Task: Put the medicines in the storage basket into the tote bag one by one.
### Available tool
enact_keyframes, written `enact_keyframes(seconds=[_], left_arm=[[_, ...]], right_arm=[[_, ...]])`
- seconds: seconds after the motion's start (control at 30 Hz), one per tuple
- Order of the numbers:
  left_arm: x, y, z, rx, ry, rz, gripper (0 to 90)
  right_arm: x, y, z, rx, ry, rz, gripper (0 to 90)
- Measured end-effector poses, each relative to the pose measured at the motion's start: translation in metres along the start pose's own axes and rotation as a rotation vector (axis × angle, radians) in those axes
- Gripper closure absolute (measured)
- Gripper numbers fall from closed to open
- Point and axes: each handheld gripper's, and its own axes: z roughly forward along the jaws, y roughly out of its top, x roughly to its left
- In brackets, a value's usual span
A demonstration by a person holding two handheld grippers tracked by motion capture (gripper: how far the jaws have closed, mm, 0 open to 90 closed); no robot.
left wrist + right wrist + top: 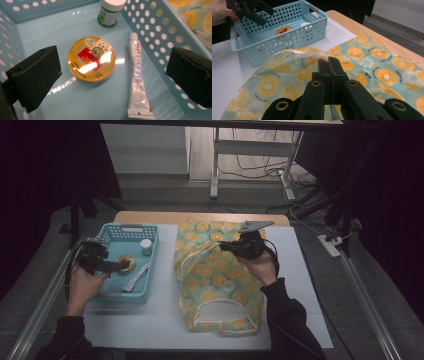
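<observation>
A light-blue perforated basket [127,226] stands at the table's left. In it lie a round yellow tin [91,58], a white tube [137,77] and a small white-capped bottle [110,12]. My left gripper [112,75] hangs open just above the basket floor, its jaws wide on either side of the tin and tube, touching neither. A fruit-print bag [220,275] lies on the table's middle. My right gripper [329,62] is shut on the bag's pale upper rim [294,51], which stands raised off the table.
A white mat [160,320] covers the table, whose wooden far edge [200,216] shows behind the bag. The basket [287,40] lies left of the bag, with the left gripper [265,17] above it. Metal rails run along both table sides.
</observation>
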Motion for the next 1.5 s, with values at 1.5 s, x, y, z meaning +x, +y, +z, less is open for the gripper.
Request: enact_keyframes(seconds=[1.5], left_arm=[[0.013, 0.023, 0.073, 0.344, 0.089, -0.008, 20.0]], right_arm=[[0.002, 0.0, 0.001, 0.002, 0.008, -0.006, 90.0]])
